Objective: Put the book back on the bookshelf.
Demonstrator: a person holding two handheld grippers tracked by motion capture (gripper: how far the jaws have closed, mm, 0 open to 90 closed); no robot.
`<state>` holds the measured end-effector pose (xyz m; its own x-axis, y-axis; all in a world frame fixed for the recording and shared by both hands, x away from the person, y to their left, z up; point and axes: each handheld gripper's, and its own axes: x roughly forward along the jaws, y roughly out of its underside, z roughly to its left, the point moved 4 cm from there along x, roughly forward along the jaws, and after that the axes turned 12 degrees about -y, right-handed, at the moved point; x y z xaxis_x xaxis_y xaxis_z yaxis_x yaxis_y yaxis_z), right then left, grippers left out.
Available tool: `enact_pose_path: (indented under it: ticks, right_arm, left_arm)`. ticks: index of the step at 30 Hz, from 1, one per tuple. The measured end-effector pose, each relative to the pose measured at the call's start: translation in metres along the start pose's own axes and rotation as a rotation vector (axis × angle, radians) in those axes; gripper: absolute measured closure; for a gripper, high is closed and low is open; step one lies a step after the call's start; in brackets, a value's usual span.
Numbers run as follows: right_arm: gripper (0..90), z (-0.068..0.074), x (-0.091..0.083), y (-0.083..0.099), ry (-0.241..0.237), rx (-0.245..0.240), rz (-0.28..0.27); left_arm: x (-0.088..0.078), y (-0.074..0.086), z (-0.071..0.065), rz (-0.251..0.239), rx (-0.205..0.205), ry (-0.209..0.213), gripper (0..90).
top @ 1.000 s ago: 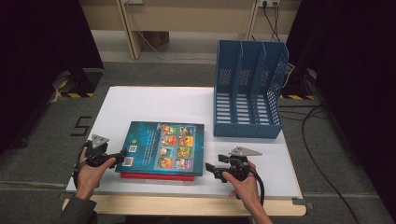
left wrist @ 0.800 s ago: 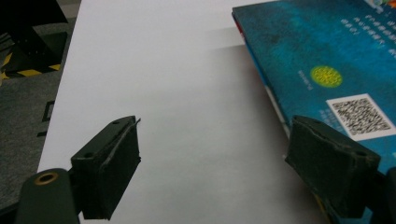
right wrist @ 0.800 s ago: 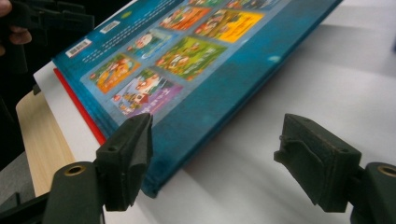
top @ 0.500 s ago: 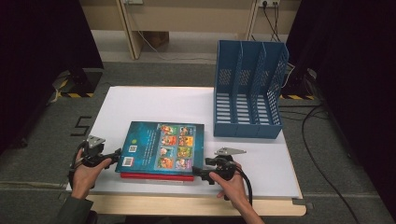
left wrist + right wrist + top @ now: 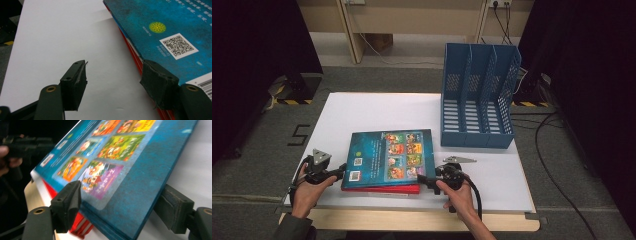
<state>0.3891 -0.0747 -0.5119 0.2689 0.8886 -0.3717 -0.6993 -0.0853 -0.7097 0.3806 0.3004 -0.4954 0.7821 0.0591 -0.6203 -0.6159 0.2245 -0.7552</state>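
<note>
A blue picture book [image 5: 387,157] lies on top of a red book [image 5: 382,189] near the front of the white table [image 5: 377,110]. My left gripper [image 5: 342,171] is at the stack's left edge. In the left gripper view it [image 5: 113,85] is open, with one jaw over bare table and the other against the blue book [image 5: 170,30] above the red book's edge [image 5: 132,50]. My right gripper [image 5: 420,178] is at the stack's front right corner. In the right gripper view it [image 5: 120,205] is open, its jaws either side of the blue book's corner [image 5: 125,170].
A blue slotted file holder [image 5: 479,100] stands upright at the back right of the table, its slots facing the books. The table's front edge runs just under both hands. Cables lie on the floor at the right.
Both grippers have closed in on the book stack. The right one moved left until its jaws straddle the blue book's corner, and the left one moved right to the stack's edge.
</note>
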Motion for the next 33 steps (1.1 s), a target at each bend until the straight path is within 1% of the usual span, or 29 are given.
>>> enact_pose_path:
  ticks: [1,2,4,7,9,12,13,14,16,17,18,19,20,23,25,26,28,29,31,33]
  right_arm:
    - [28.8,-0.002,-0.001,-0.001,0.003,0.009,-0.009]
    - [29.7,-0.003,-0.002,-0.002,-0.008,0.037,-0.029]
    - [30.7,-0.004,-0.003,-0.003,-0.031,0.078,-0.055]
    - [35.7,-0.006,-0.005,-0.005,-0.03,0.08,-0.078]
    - [37.7,-0.006,-0.007,-0.008,-0.026,0.086,-0.093]
    - [40.5,-0.008,-0.009,-0.01,-0.014,0.106,-0.122]
    - [42.4,-0.009,-0.01,-0.011,-0.009,0.105,-0.132]
    - [42.9,-0.01,-0.01,-0.011,-0.008,0.112,-0.138]
    - [43.8,-0.011,-0.012,-0.013,-0.012,0.143,-0.165]
    - [43.8,-0.01,-0.013,-0.014,-0.012,0.155,-0.169]
    - [44.4,-0.012,-0.013,-0.015,-0.011,0.144,-0.175]
    - [45.7,-0.012,-0.014,-0.016,-0.018,0.157,-0.186]
    - [45.7,-0.012,-0.014,-0.016,-0.018,0.159,-0.191]
    - [45.7,-0.012,-0.013,-0.016,-0.021,0.171,-0.194]
    - [45.8,-0.011,-0.013,-0.015,-0.032,0.189,-0.199]
    - [46.0,-0.011,-0.013,-0.015,-0.042,0.202,-0.201]
    - [47.3,-0.009,-0.012,-0.014,-0.091,0.27,-0.229]
    - [48.9,-0.008,-0.012,-0.013,-0.091,0.276,-0.237]
    - [50.5,-0.008,-0.014,-0.014,-0.078,0.268,-0.25]
    - [50.8,-0.009,-0.016,-0.015,-0.09,0.277,-0.268]
  left_arm:
    - [-0.001,0.001,-0.001,-0.002,0.017,-0.012,36.0]
    - [-0.002,0.001,-0.002,-0.003,0.023,-0.017,36.2]
    - [-0.002,0.001,-0.003,-0.008,0.031,-0.022,37.5]
    - [-0.004,0.001,-0.005,-0.01,0.052,-0.035,38.0]
    - [-0.005,0.001,-0.007,-0.014,0.059,-0.034,40.5]
    - [-0.006,0.001,-0.01,-0.023,0.087,-0.051,41.2]
    - [-0.007,0.0,-0.011,-0.026,0.096,-0.055,41.0]
    - [-0.008,0.0,-0.012,-0.028,0.108,-0.06,41.3]
    - [-0.009,0.0,-0.015,-0.031,0.121,-0.066,42.6]
    - [-0.009,0.0,-0.016,-0.034,0.125,-0.067,42.8]
    - [-0.009,0.0,-0.016,-0.036,0.126,-0.069,43.1]
    - [-0.01,0.0,-0.016,-0.037,0.129,-0.069,43.2]
    - [-0.01,0.0,-0.016,-0.035,0.127,-0.067,43.2]
    - [-0.01,-0.001,-0.017,-0.042,0.125,-0.073,43.3]
    - [-0.01,-0.001,-0.018,-0.047,0.129,-0.077,43.6]
    - [-0.011,-0.001,-0.018,-0.048,0.131,-0.078,43.7]
    - [-0.012,-0.002,-0.019,-0.05,0.137,-0.079,44.8]
    - [-0.013,-0.003,-0.02,-0.057,0.139,-0.081,44.8]
    - [-0.014,-0.004,-0.022,-0.061,0.143,-0.074,44.6]
    - [-0.015,-0.004,-0.025,-0.062,0.149,-0.076,44.8]
